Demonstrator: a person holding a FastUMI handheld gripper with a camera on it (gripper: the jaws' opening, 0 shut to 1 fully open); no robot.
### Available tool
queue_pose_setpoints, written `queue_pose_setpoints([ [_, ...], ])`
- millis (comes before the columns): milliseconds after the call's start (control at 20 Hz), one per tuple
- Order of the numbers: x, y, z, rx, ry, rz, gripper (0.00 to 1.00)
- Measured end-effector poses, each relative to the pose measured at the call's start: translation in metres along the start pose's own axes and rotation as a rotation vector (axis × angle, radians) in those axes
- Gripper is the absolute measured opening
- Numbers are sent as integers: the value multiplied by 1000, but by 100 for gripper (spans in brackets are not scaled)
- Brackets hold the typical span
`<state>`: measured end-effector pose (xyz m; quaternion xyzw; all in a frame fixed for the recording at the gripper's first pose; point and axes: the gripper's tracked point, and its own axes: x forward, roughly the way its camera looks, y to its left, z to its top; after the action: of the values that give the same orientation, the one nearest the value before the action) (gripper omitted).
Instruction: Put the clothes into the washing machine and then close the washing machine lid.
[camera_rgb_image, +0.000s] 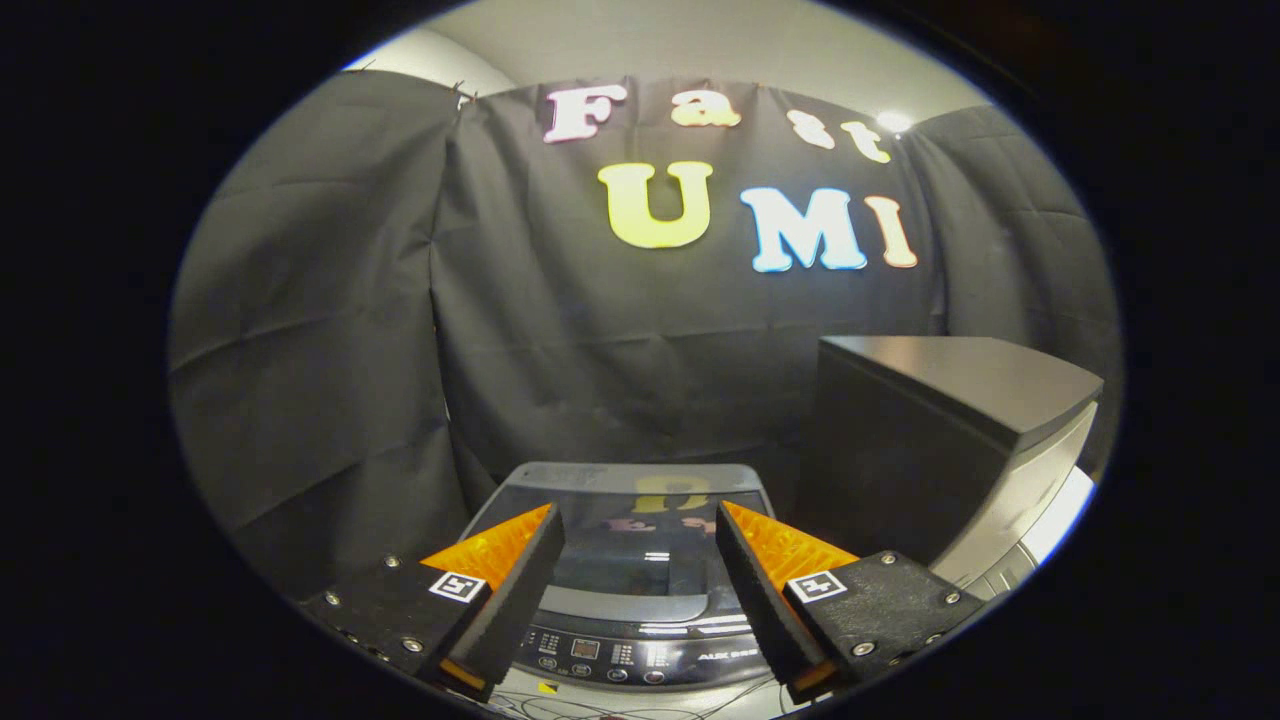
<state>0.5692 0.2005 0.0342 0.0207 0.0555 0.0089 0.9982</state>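
A small grey top-loading washing machine stands just ahead of and below my fingers, against the black cloth wall. Its dark glass lid lies flat and closed, mirroring the wall. A control panel with buttons runs along its near edge. My gripper hovers above the lid, open. The orange fingers with black pads stand wide apart with nothing between them. I see no clothes here.
A tall dark box-shaped unit with a lighter side stands right beside the machine, higher than the lid. Thin cables lie on the light surface in front of the machine. Black cloth closes the back and left.
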Motion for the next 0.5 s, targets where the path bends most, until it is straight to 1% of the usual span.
queue_pose_setpoints([
  [200,-74,-37,15,31,-57,13,94],
  [400,-159,-76,19,-23,-93,29,94],
  [500,-193,-93,19,-41,-100,31,94],
])
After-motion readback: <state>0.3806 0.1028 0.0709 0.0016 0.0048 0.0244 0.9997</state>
